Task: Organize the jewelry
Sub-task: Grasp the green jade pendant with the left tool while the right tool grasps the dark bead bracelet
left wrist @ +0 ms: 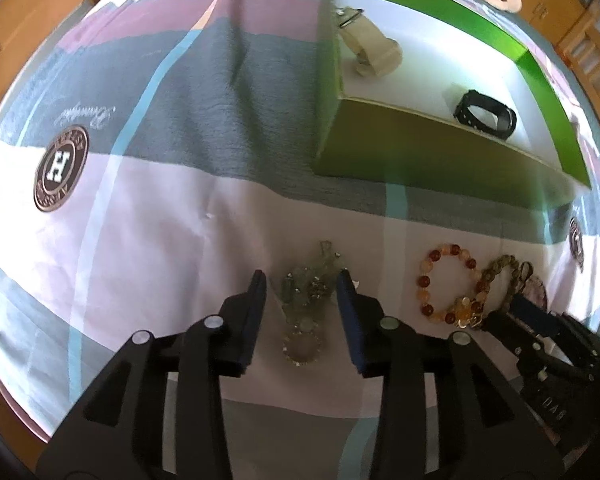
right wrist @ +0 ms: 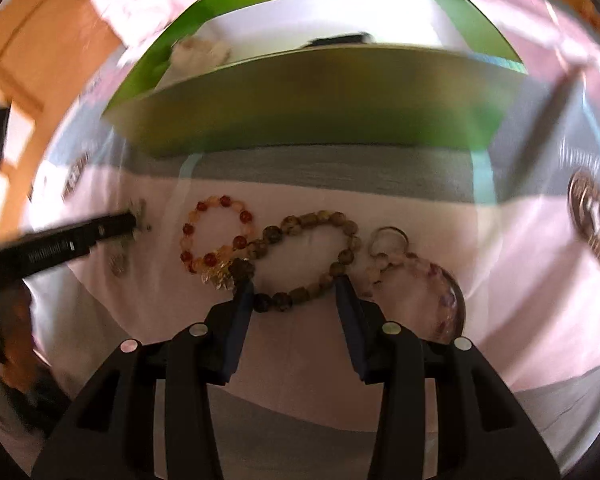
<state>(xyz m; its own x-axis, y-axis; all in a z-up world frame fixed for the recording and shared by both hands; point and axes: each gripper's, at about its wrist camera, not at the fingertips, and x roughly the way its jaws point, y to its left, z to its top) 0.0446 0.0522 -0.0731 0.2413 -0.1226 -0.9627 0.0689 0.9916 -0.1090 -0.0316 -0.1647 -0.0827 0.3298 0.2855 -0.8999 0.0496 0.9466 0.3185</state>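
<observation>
My left gripper (left wrist: pixel 302 280) points down at a pale green crystal bracelet (left wrist: pixel 306 296) on the bed sheet. It is open, with the bracelet between its fingers; the right pad is at the beads and the left pad stands apart. My right gripper (right wrist: pixel 294 284) is open and straddles the lower arc of an olive-brown bead bracelet (right wrist: pixel 324 216). Left of that lies an amber and red bead bracelet (right wrist: pixel 244 216), and to its right a pale purple bead bracelet (right wrist: pixel 416 258). The left gripper (right wrist: pixel 132 222) shows at the left edge of the right wrist view.
A green box (left wrist: pixel 420 148) with a white inside stands behind the jewelry; in it lie a beige strap (left wrist: pixel 374 50) and a black band (left wrist: pixel 486 114). The sheet (left wrist: pixel 140 240) is striped with round logos. A wooden floor shows beyond the bed.
</observation>
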